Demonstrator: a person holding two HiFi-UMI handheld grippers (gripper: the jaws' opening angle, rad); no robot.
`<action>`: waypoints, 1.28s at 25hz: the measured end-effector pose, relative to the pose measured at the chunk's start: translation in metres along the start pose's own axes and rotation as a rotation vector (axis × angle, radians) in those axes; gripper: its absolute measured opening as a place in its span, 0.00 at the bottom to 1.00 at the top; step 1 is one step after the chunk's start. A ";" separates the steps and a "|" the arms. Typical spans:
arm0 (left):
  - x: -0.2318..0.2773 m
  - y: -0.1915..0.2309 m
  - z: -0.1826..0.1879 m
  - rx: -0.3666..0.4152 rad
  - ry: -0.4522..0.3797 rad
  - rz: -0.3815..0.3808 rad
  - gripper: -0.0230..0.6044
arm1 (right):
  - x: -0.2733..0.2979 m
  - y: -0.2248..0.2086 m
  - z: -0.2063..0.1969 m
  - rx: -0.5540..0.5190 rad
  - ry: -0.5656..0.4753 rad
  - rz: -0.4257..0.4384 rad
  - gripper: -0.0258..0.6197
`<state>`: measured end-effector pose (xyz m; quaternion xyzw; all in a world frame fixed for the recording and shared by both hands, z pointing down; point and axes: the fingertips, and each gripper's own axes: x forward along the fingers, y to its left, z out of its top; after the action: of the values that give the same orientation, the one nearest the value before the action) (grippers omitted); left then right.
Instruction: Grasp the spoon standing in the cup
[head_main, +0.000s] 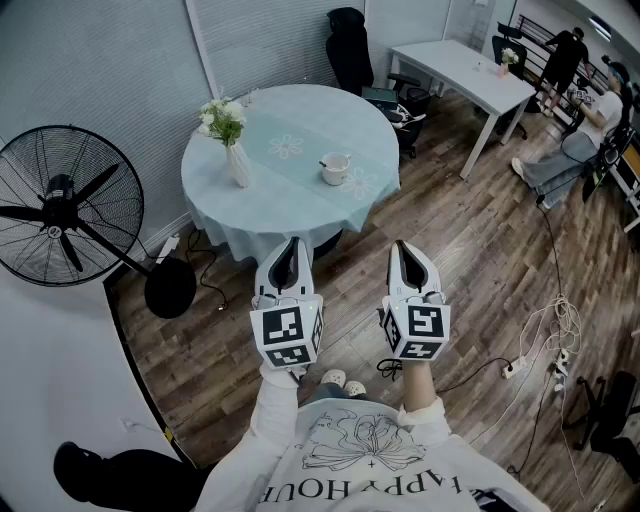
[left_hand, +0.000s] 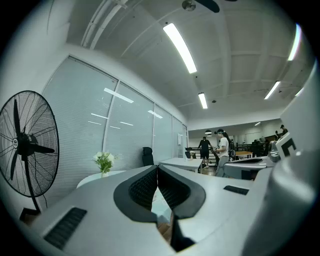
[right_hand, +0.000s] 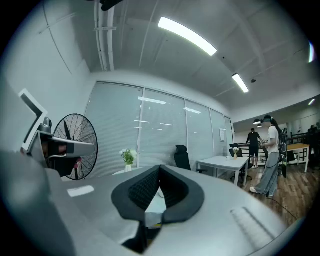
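Note:
A white cup (head_main: 336, 169) stands on the round table (head_main: 290, 190) with the pale blue cloth, and a spoon (head_main: 327, 163) leans in it, its handle to the left. Both grippers hang side by side over the wooden floor, short of the table's near edge. My left gripper (head_main: 293, 243) is shut with nothing between its jaws, and my right gripper (head_main: 402, 246) is shut and empty too. In the left gripper view the jaw tips (left_hand: 157, 167) meet; in the right gripper view the tips (right_hand: 160, 168) meet likewise. The cup is hidden in both gripper views.
A white vase of flowers (head_main: 228, 135) stands on the table's left side. A large black floor fan (head_main: 62, 207) is at the left, with its round base (head_main: 170, 288) near the table. An office chair (head_main: 350, 45), a white desk (head_main: 465, 70) and people (head_main: 565, 60) are beyond. Cables (head_main: 545, 330) lie on the floor at the right.

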<state>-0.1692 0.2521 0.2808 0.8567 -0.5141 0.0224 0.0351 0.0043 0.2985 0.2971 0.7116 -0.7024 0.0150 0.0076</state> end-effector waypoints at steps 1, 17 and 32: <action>0.000 -0.001 0.001 0.001 -0.001 0.000 0.05 | 0.000 -0.001 0.001 0.001 -0.001 -0.001 0.06; 0.024 0.006 -0.001 -0.027 -0.008 -0.036 0.05 | 0.022 -0.005 -0.003 0.020 -0.017 -0.025 0.06; 0.061 0.026 -0.010 -0.027 0.020 -0.057 0.05 | 0.058 -0.001 -0.017 0.050 0.008 -0.025 0.06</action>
<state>-0.1634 0.1875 0.2967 0.8703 -0.4891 0.0233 0.0523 0.0061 0.2415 0.3154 0.7201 -0.6929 0.0355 -0.0073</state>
